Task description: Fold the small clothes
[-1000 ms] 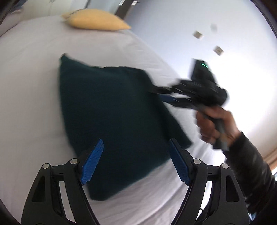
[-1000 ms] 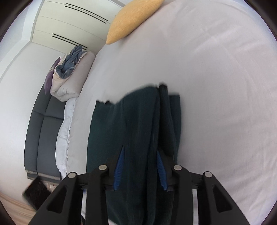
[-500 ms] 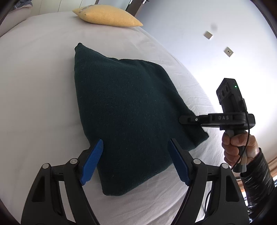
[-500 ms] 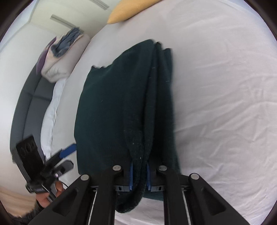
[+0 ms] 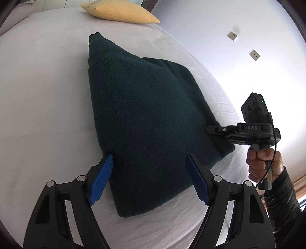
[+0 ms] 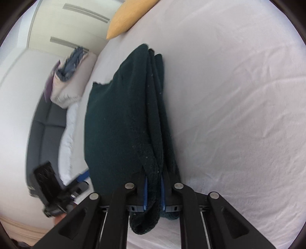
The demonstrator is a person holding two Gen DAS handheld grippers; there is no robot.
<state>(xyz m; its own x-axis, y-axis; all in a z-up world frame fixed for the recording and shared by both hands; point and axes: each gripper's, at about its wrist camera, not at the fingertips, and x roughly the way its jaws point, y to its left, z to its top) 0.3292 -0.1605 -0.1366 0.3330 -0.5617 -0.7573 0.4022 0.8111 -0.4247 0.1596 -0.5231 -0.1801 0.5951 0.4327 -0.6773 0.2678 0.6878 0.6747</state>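
A folded dark green knitted garment (image 5: 145,122) lies on a white bed sheet (image 5: 42,107). My left gripper (image 5: 150,172) is open just above the garment's near corner, its blue pads apart with nothing pressed between them. My right gripper (image 6: 153,189) is shut on the garment's (image 6: 122,122) layered right edge, the knit bunched between its blue pads and hanging below them. In the left wrist view the right gripper (image 5: 210,130) pinches the garment's right corner, held by a hand (image 5: 262,164) in a dark sleeve.
A yellow pillow (image 5: 120,11) lies at the bed's far end. In the right wrist view a dark sofa (image 6: 45,122) with piled bedding (image 6: 70,76) stands left of the bed, wardrobe doors (image 6: 76,24) behind it. A wall with two sockets (image 5: 254,55) rises on the right.
My right gripper closed on the garment's edge and drew it toward the near right side of the bed. My left gripper sank toward the garment's near corner, still open.
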